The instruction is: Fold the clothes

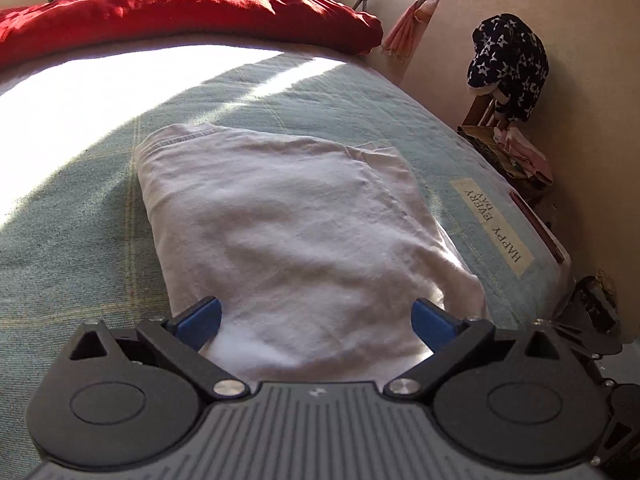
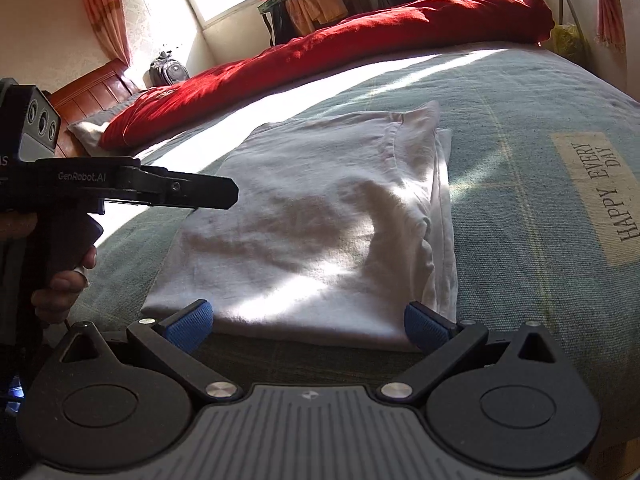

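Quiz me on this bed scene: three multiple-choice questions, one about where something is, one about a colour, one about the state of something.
1. Where does the white garment lie?
A. On the green bedspread
B. On the floor
C. On a chair

2. What colour is the quilt at the far side of the bed?
A. Blue
B. Red
C. Yellow

3. How do the right gripper's jaws stand?
A. Shut on the garment
B. Shut on nothing
C. Open

Answers: 1 A, bedspread shows all around the folded garment. 2 B, it is bright red in both views. 3 C, its blue pads stand wide apart, pressing nothing.
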Demonstrator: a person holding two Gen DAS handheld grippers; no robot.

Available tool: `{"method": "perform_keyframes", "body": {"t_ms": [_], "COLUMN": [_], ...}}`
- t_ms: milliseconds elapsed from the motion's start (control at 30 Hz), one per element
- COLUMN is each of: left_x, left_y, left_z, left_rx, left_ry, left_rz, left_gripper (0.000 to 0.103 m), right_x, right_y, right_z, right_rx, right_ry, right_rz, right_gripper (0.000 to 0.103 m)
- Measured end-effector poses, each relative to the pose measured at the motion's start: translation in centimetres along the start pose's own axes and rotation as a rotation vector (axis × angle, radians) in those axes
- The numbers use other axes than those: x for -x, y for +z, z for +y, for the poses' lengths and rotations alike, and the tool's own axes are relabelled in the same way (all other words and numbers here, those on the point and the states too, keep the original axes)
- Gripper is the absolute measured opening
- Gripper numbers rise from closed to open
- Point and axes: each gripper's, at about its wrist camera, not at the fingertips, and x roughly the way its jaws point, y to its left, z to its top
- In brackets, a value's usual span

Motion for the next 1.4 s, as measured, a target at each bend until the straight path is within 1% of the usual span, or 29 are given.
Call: {"method": "perform_keyframes", "body": {"t_ms": [67, 133, 200, 267, 300, 400, 433, 467, 567, 600, 700, 767, 833, 900, 967, 1000, 1033, 1100, 1167, 1233, 1300, 1400], "left_x": [0.4, 0.9, 1.5, 2.0, 2.2, 2.6, 2.8, 3.0, 3.3, 3.4, 3.5, 3.7, 4.0, 4.4, 4.8, 5.0, 5.2, 5.6, 6.2, 6.9, 7.7, 8.6], "left_y": [0.2, 0.5, 0.7, 0.8, 0.9, 0.8, 0.8, 0.9, 0.9, 0.9, 0.5, 0.2, -0.2, -0.5, -0.8, -1.0, -1.1, -1.4, -1.9, -2.4, -3.0, -3.9], "left_z": [0.0, 0.2, 0.5, 0.9, 1.0, 1.7, 1.9, 2.1, 2.9, 3.1, 4.0, 4.6, 5.3, 6.0, 7.0, 7.5, 8.0, 9.0, 10.0, 11.0, 12.1, 13.9], "left_rx": [0.003, 0.016, 0.022, 0.027, 0.03, 0.036, 0.033, 0.029, 0.024, 0.024, 0.022, 0.022, 0.021, 0.014, 0.021, 0.031, 0.042, 0.063, 0.081, 0.101, 0.125, 0.156], "left_ry": [-0.017, -0.025, -0.008, 0.014, 0.02, 0.044, 0.057, 0.075, 0.157, 0.182, 0.214, 0.228, 0.247, 0.284, 0.313, 0.325, 0.338, 0.363, 0.378, 0.382, 0.391, 0.425], "left_rz": [-0.023, -0.035, -0.049, -0.06, -0.06, -0.067, -0.073, -0.08, -0.092, -0.093, -0.081, -0.073, -0.066, -0.066, -0.074, -0.079, -0.084, -0.094, -0.11, -0.12, -0.131, -0.143], "left_gripper": [0.101, 0.101, 0.101, 0.101, 0.101, 0.101, 0.101, 0.101, 0.101, 0.101, 0.101, 0.101, 0.101, 0.101, 0.101, 0.101, 0.101, 0.101, 0.101, 0.101, 0.101, 0.101], "right_x": [0.6, 1.0, 0.5, -0.6, -1.5, -3.1, -3.6, -3.4, -2.4, -2.4, -3.6, -5.0, -7.0, -9.3, -9.8, -9.4, -9.0, -8.3, -8.3, -9.3, -11.4, -14.5], "right_y": [0.7, 2.0, 3.3, 4.2, 4.4, 4.1, 3.9, 3.8, 4.9, 5.5, 8.1, 9.4, 10.2, 10.6, 10.6, 10.7, 10.9, 11.6, 12.6, 13.5, 14.4, 15.1], "right_z": [0.2, 0.7, 1.0, 1.1, 1.0, -0.5, -1.1, -1.4, -0.9, -0.6, 0.1, 0.1, -0.6, -2.2, -3.4, -3.3, -3.0, -1.2, 1.4, 4.1, 7.0, 9.6], "right_rx": [0.01, 0.048, 0.067, 0.079, 0.085, 0.029, 0.009, -0.004, 0.019, 0.039, 0.103, 0.136, 0.138, 0.115, 0.083, 0.064, 0.057, 0.097, 0.174, 0.257, 0.348, 0.422], "right_ry": [0.006, 0.006, 0.031, 0.038, 0.025, 0.009, 0.004, 0.018, 0.016, 0.008, 0.009, -0.005, -0.04, -0.109, -0.138, -0.133, -0.132, -0.117, -0.082, -0.059, -0.077, -0.125], "right_rz": [-0.026, -0.075, -0.096, -0.097, -0.094, -0.053, -0.038, -0.053, -0.081, -0.097, -0.12, -0.117, -0.101, -0.034, -0.011, -0.019, -0.026, -0.049, -0.055, -0.048, -0.021, 0.024], "right_gripper": [0.103, 0.103, 0.103, 0.103, 0.103, 0.103, 0.103, 0.103, 0.103, 0.103, 0.103, 0.103, 0.103, 0.103, 0.103, 0.103, 0.103, 0.103, 0.103, 0.103, 0.103, 0.103]}}
